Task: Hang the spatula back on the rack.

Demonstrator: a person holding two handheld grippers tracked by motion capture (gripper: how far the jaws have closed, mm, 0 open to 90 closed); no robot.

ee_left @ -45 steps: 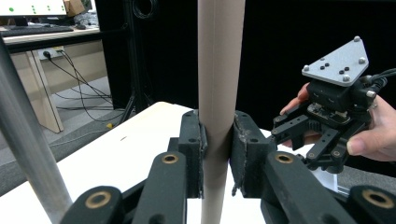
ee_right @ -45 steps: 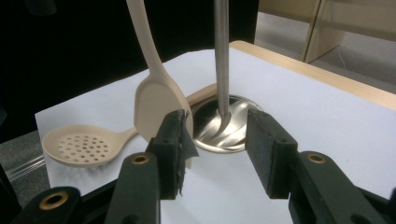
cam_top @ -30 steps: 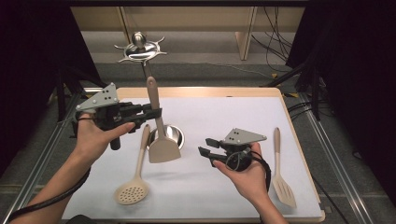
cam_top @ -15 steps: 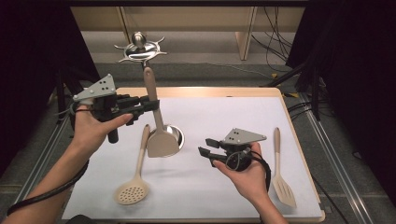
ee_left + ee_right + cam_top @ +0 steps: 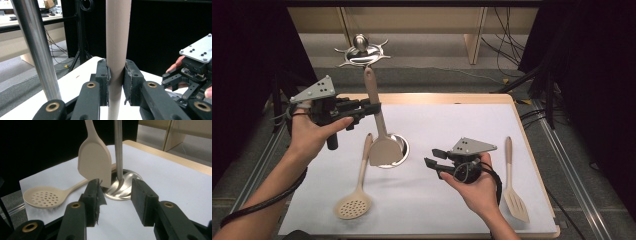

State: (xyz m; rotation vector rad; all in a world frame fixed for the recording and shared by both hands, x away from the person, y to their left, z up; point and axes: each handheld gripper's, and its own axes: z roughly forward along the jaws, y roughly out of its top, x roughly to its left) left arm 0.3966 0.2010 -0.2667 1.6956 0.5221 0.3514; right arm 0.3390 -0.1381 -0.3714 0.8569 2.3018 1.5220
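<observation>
The left gripper (image 5: 371,107) has its jaws clamped on the handle of a beige, flat-bladed plastic spatula (image 5: 380,131), held upright with its blade just above a round, shiny metal holder base (image 5: 400,151) near the middle of the white-covered bench (image 5: 452,125). Gripped only by the smooth handle, the spatula could slip or swing against the holder's thin steel post (image 5: 118,150), I judge. The right gripper (image 5: 430,157), jaws open and empty, waits beside the holder, which contains nothing.

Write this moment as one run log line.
left tongs: shut on spatula handle, upright | right tongs: open, empty | skimmer: flat on table
</observation>
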